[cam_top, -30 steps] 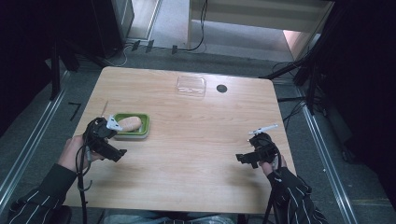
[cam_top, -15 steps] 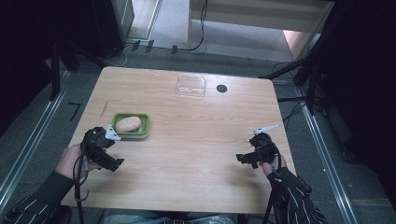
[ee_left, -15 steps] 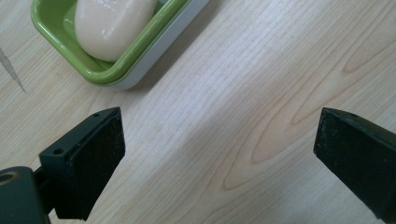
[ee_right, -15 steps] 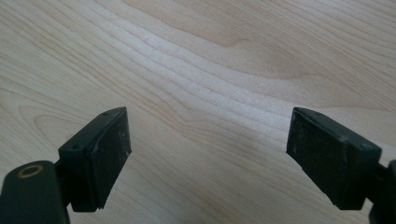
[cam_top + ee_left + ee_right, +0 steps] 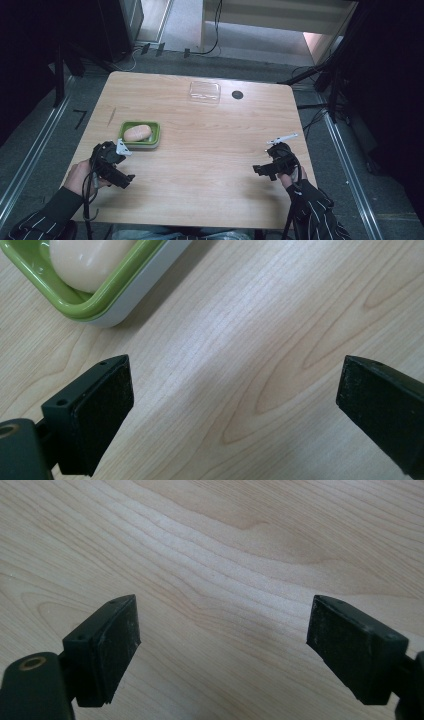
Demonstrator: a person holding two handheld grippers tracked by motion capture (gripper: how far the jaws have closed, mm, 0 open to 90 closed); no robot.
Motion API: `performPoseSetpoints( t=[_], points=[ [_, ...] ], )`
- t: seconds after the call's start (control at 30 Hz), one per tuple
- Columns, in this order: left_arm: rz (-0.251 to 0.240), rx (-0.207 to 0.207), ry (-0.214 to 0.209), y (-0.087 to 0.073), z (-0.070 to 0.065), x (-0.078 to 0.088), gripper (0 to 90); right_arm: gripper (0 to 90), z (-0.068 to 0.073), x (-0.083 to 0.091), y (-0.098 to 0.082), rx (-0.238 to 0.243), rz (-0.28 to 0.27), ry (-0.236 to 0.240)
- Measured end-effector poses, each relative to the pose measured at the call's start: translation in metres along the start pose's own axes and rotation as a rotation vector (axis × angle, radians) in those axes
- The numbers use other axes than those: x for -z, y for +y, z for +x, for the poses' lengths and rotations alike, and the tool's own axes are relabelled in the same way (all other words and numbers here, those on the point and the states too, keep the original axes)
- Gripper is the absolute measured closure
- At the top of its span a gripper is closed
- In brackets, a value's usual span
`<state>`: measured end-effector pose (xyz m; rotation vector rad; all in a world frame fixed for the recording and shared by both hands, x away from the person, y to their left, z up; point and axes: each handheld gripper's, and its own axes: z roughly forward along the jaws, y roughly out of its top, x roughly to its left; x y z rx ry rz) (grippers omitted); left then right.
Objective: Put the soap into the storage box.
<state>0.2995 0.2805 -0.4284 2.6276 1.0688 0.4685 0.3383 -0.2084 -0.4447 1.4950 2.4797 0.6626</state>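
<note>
The high view looks forward and down from above the person's side, taking in the whole wooden table [image 5: 210, 150]; the left gripper view sits close over the tabletop, facing along its jaws, and shares the green tray [image 5: 107, 292] with the high view; the right gripper view looks down closely on bare wood.

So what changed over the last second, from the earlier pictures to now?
The left hand-held gripper drew back from the green dish toward the person, open and empty. The soap lies in the dish. The right hand-held gripper, the clear lid and the dish kept their places.
</note>
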Motion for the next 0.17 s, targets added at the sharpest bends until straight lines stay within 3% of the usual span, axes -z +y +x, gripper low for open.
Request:
performPoseSetpoints(
  t=[0.17],
  points=[
    [-0.020,0.006,0.010,0.0006,0.0011,0.0019,2.0,14.4,-0.0013,-0.0005,0.0001,-0.001,-0.001,0.002]
  ],
)
